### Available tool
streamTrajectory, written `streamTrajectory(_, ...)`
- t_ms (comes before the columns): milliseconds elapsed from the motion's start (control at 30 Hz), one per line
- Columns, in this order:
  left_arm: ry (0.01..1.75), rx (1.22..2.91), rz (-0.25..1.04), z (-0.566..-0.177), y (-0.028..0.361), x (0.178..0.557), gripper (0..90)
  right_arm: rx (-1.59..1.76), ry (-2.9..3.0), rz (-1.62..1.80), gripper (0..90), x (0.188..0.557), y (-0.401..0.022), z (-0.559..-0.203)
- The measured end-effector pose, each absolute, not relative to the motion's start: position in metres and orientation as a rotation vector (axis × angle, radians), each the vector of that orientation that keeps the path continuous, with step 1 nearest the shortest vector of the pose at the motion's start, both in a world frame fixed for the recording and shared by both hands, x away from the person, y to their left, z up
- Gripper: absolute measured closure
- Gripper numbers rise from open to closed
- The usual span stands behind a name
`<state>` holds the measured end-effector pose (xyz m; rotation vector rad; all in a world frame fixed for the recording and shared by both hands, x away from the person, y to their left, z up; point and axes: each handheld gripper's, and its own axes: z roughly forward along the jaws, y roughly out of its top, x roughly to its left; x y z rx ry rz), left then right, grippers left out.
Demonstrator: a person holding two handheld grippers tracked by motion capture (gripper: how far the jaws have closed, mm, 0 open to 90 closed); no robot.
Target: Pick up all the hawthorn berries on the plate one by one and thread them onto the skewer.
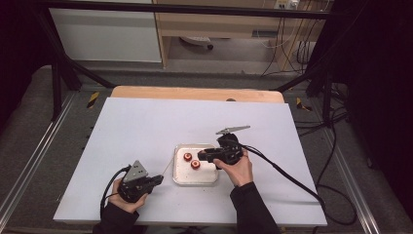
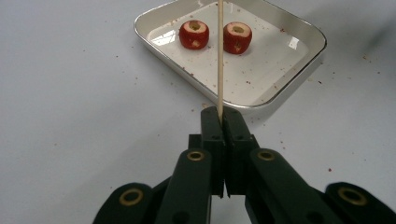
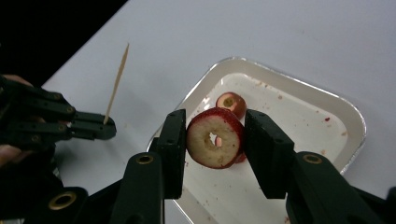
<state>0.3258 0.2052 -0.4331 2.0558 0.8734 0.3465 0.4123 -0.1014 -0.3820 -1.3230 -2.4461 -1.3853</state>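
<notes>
My right gripper point(image 3: 214, 133) is shut on a red cored fruit slice point(image 3: 215, 140), held above a shallow white tray point(image 3: 327, 112); its pale cut face and centre hole face the camera. Two more cored red fruits point(image 2: 194, 34) point(image 2: 237, 37) lie in the tray point(image 2: 280, 70). My left gripper point(image 2: 220, 114) is shut on a thin wooden skewer point(image 2: 219, 56) that points toward the tray. In the high view the left gripper point(image 1: 158, 179) rests at the tray's left and the right gripper point(image 1: 202, 156) hangs over the tray point(image 1: 195, 181).
The white table point(image 1: 146, 126) carries small red crumbs around the tray. Black cables trail from both grippers, the right one point(image 1: 292, 178) running off the right edge. A wooden board point(image 1: 195, 92) lies along the far edge.
</notes>
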Motion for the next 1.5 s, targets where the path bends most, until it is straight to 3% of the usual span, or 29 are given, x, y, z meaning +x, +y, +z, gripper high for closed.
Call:
streamTrajectory(633, 0.892, 2.021, 0.337, -0.433, 0.202, 0.323, 88.5, -1.48, -1.999, -1.976, 60.7, 0.396, -0.102, -0.405)
streamTrajectory(1500, 0.943, 1.949, 0.271, -0.432, 0.181, 0.321, 88.4, -1.443, -1.605, -2.378, 60.8, 0.392, -0.086, -0.419)
